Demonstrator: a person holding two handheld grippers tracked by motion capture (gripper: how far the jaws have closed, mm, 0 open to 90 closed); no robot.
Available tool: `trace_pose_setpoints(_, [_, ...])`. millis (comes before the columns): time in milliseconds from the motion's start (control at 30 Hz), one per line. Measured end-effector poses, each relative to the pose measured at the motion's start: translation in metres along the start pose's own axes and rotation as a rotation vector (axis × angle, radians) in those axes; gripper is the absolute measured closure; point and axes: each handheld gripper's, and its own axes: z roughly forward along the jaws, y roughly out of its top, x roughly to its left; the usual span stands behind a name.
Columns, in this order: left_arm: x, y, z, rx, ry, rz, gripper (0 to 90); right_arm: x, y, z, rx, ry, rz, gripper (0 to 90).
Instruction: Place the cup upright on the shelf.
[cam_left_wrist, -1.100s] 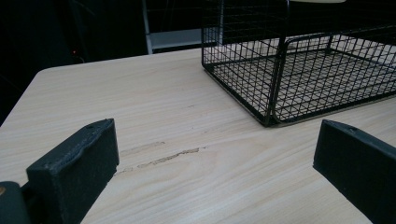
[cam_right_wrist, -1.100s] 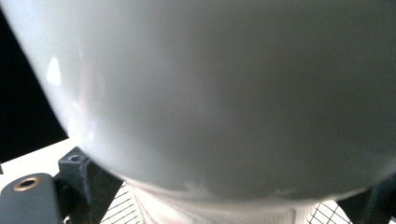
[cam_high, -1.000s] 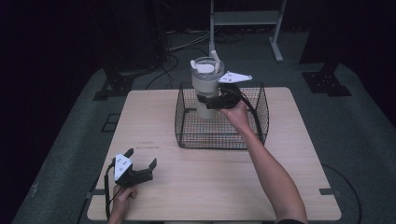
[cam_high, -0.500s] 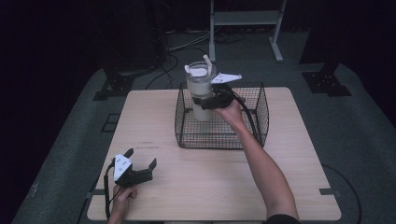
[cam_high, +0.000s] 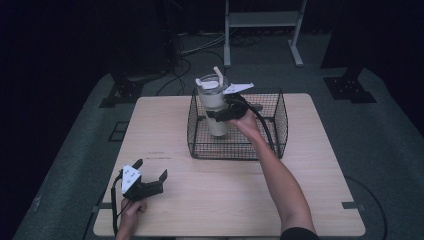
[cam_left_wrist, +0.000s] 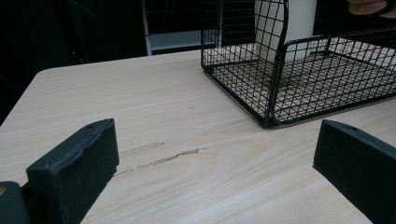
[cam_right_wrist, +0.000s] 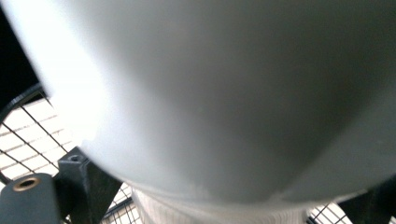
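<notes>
The person's right arm reaches forward over the counter (cam_high: 300, 130), its right gripper (cam_high: 220, 114) held level at the near wall of the wire basket (cam_high: 280, 120), fingers clamped on the white tumbler (cam_high: 214, 107). The tumbler stands upright between those fingers, at the basket's far left corner, its lid and straw above the rim. The left gripper (cam_high: 150, 180) rests near the counter's near-left edge, fingers (cam_left_wrist: 74, 163) spread apart over bare wood, with open counter between them and the basket. The basket is black square mesh; the counter is pale, grained wood; the tumbler is smooth and tapers downward.
</notes>
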Motion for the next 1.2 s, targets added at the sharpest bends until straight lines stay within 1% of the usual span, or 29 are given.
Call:
trace_pose_setpoints(67, [0.0,0.0,0.0,0.001,0.0,0.004,0.0,-0.001,-0.002,0.002,0.014,0.003,-0.008,8.7])
trace_pose_setpoints(100, [0.0,0.0,0.0,0.003,0.0,0.005,0.0,-0.001,-0.003,0.003,0.023,0.003,-0.003,8.7])
trace_pose_setpoints(167, [0.001,0.0,0.0,-0.002,0.002,-0.003,0.0,-0.001,-0.004,0.004,0.029,-0.001,-0.004,8.6])
trace_pose_setpoints(267, [0.001,0.0,0.0,-0.004,0.001,-0.008,0.0,-0.002,-0.005,0.007,0.056,-0.001,-0.012,8.6])
trace_pose_setpoints(333, [0.0,0.0,-0.001,-0.002,0.0,-0.001,0.0,-0.002,-0.006,0.008,0.061,0.002,-0.021,8.6])
trace_pose_setpoints(433, [-0.001,0.0,0.0,-0.007,0.0,0.004,0.0,-0.003,-0.006,0.011,0.077,0.021,-0.011,8.7])
trace_pose_setpoints(567, [0.0,0.0,-0.001,-0.008,-0.001,-0.005,0.0,-0.004,-0.007,0.015,0.088,0.023,-0.02,8.6])
trace_pose_setpoints(700, [0.0,0.0,-0.001,-0.009,-0.002,-0.004,0.0,-0.007,-0.011,0.019,0.119,0.039,-0.029,8.6])
trace_pose_setpoints(800, [-0.001,0.0,-0.001,-0.009,-0.002,-0.001,0.0,-0.008,-0.011,0.019,0.105,0.041,-0.026,8.6])
trace_pose_setpoints(900, [-0.001,0.0,-0.001,-0.011,-0.002,-0.002,0.0,-0.009,-0.012,0.02,0.113,0.035,-0.028,8.6])
trace_pose_setpoints(967, [-0.001,-0.001,-0.001,-0.013,-0.002,-0.001,0.0,-0.011,-0.013,0.019,0.103,0.04,-0.028,8.6])
trace_pose_setpoints(1033, [-0.001,-0.001,-0.001,-0.013,-0.002,0.0,0.0,-0.011,-0.014,0.019,0.107,0.043,-0.029,8.5])
trace_pose_setpoints(1200, [0.001,0.0,-0.001,-0.01,-0.004,-0.013,0.0,-0.007,-0.015,0.018,0.108,0.048,-0.07,8.5])
